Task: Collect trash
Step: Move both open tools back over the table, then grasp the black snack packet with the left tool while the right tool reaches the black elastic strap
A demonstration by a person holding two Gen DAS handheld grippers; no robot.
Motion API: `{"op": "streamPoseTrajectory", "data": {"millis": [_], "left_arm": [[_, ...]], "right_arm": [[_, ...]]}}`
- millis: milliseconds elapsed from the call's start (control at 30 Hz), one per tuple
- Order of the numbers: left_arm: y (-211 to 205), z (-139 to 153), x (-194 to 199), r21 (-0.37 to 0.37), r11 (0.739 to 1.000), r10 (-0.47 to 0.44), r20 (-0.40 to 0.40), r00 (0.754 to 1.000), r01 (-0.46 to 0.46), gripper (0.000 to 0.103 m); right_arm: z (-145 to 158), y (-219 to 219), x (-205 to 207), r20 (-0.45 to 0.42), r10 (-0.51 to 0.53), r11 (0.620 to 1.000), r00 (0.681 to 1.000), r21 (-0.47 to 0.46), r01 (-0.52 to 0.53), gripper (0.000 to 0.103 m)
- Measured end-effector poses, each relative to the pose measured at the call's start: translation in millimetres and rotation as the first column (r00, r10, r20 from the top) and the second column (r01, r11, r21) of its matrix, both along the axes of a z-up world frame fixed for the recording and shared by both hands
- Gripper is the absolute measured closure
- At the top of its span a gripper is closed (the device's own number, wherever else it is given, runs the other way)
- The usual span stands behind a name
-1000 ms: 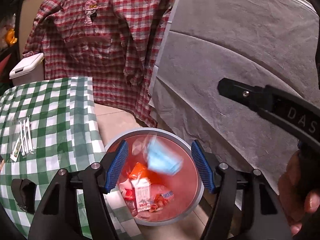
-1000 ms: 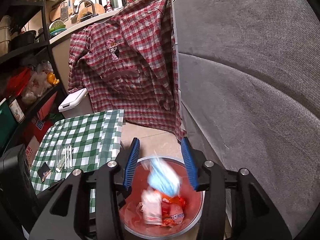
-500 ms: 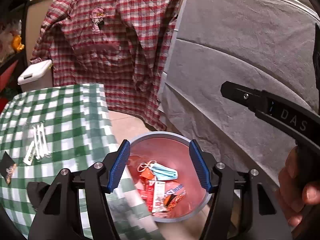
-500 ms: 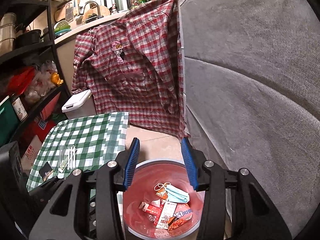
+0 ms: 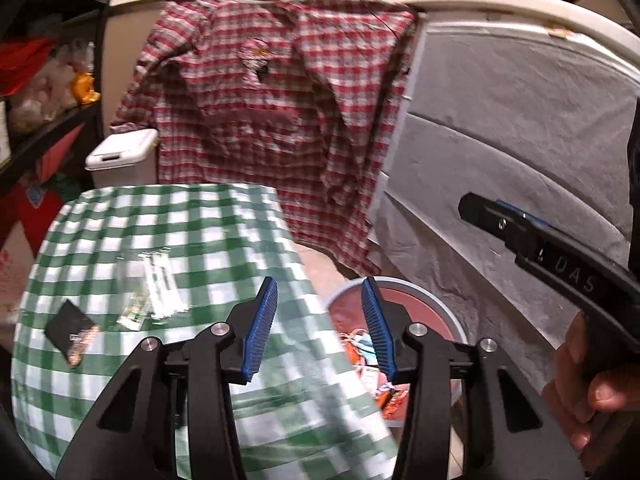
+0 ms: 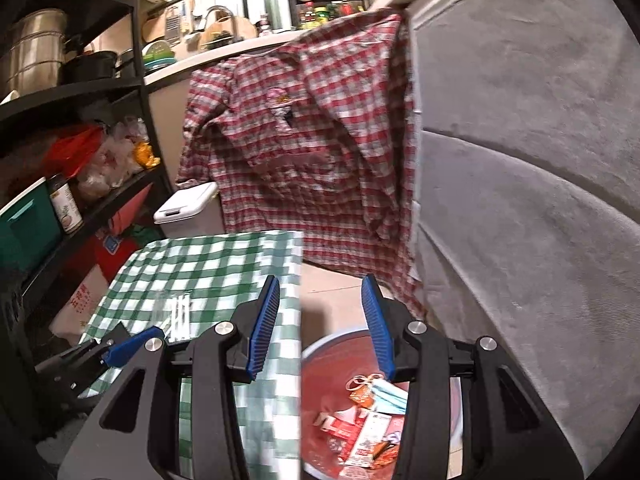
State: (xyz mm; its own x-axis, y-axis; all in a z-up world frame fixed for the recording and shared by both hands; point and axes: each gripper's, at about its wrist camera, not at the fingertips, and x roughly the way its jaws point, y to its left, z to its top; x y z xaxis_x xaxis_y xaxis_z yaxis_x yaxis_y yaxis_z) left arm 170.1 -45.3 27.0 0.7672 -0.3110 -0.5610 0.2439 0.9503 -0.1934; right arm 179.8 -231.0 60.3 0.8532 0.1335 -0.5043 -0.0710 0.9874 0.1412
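Note:
A round bin with a red liner (image 5: 424, 304) (image 6: 332, 356) stands on the floor beside the table. It holds a blue face mask (image 6: 390, 394) and red and white wrappers (image 6: 360, 436). On the green checked tablecloth (image 5: 120, 236) lie a clear packet of white sticks (image 5: 160, 284) (image 6: 180, 314) and a small black sachet (image 5: 72, 330). My left gripper (image 5: 318, 328) is open and empty over the table's right edge. My right gripper (image 6: 320, 328) is open and empty above the bin's left rim.
A red plaid shirt (image 5: 280, 112) hangs behind the table. A grey sofa (image 5: 500, 152) rises on the right. A white lidded bin (image 5: 120, 154) stands at the back left, by dark shelves (image 6: 68, 92) with pots and bags.
The blue mask fell into the bin and came to rest. Both grippers then swung left, from over the bin towards the table.

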Motion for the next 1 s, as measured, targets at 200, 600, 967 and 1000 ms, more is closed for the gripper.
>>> {"op": "streamPoseTrajectory", "data": {"millis": [200,600,967,1000], "left_arm": [[54.9,17.2,-0.2,0.027,0.997,0.078,0.021,0.997,-0.079,0.061],[166.6,38.8,14.0,0.139,0.964,0.218,0.085,0.972,-0.228,0.075],[234.8,-14.8,23.6,0.074,0.941,0.331,-0.004,0.944,-0.330,0.075],[237.0,-19.7,25.1,0.075,0.942,0.328,-0.014,0.944,-0.326,0.075]], "right_arm": [[4.4,29.5,0.7,0.018,0.056,0.998,0.998,0.039,-0.056,0.076],[-7.4,93.4,7.4,0.012,0.193,0.979,0.981,0.059,-0.193,0.090],[-56.2,155.5,6.2,-0.095,0.305,0.952,0.948,0.033,-0.303,0.088],[-62.3,162.3,5.7,-0.109,0.311,0.950,0.944,0.030,-0.310,0.086]]}}
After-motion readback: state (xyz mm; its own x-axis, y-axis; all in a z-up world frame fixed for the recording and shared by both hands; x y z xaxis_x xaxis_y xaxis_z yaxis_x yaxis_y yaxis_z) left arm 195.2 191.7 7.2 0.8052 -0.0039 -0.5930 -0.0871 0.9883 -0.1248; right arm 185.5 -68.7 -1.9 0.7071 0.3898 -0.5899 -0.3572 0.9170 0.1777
